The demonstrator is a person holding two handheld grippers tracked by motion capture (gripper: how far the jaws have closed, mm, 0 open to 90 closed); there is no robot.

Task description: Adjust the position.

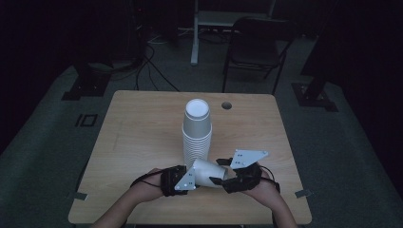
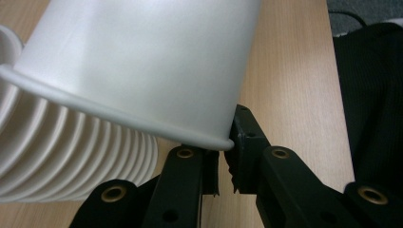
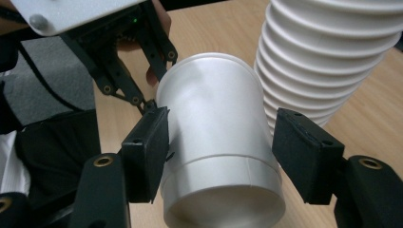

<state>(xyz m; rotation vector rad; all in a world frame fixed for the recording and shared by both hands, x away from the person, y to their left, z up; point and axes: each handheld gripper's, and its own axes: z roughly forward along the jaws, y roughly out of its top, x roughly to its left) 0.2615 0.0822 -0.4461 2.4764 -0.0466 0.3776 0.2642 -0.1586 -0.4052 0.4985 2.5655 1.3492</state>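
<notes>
Single white paper cup point(image 1: 207, 172) lies on its side just above the light wooden table point(image 1: 138, 137), near front edge, held betw. the two grippers, right beside the foot of the tall stack of white paper cups point(image 1: 196, 130).

Left gripper point(image 2: 224, 161): jaws pressed nearly together, pinching the cup's rolled rim; cup wall rises over them in left gripper view, stack's ribbed rims to the side.

Right gripper point(image 3: 216, 147): jaws sit either side of cup body near its base end. One pad touches the cup wall; other pad shows a small gap in right gripper view, so can't tell if it presses. No earlier pic given.

Person's hands come in from the table's front edge.
</notes>
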